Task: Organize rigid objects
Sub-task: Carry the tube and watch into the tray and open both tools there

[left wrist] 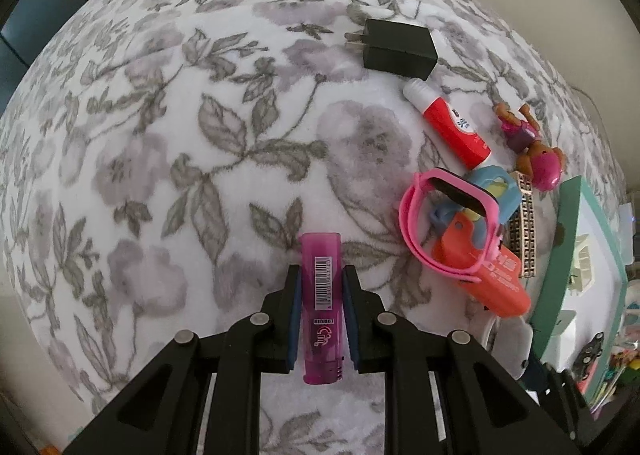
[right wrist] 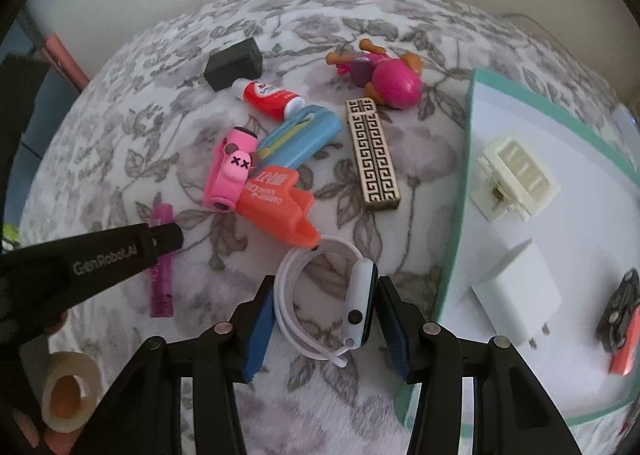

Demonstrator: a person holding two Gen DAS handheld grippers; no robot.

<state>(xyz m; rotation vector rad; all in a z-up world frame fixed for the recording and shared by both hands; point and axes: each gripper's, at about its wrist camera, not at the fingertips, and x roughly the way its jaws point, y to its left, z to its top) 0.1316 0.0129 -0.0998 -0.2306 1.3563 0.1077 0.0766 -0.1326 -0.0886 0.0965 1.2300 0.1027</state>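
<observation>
Clamped between the pads of the left hand-held gripper [left wrist: 320, 311]: purple lighter [left wrist: 321, 307], lengthwise along the fingers, barcode up, over the flowered blanket [left wrist: 160, 135]. Further right, toward the blanket's right edge, a heap: black charger [left wrist: 398, 47] farthest back, red and white tube [left wrist: 450, 125] just in front of it, doll with pink helmet [left wrist: 532, 147] beside that, pink watch [left wrist: 448, 223] lying over an orange whistle [left wrist: 484, 275] and a blue clip [left wrist: 494, 191], patterned bar [left wrist: 526, 231] touching them.

Spread apart on either side of a white watch [right wrist: 332, 299], not pressing it: right hand-held gripper [right wrist: 324, 319], the watch lying on the blanket near the front edge. Right of that, touching nothing in the heap, a teal-rimmed tray [right wrist: 460, 191] with a cream clip [right wrist: 516, 179], white charger [right wrist: 520, 295] and small black toy car [right wrist: 618, 311] inside. At the far left of the right wrist view, a roll of tape [right wrist: 68, 391].
</observation>
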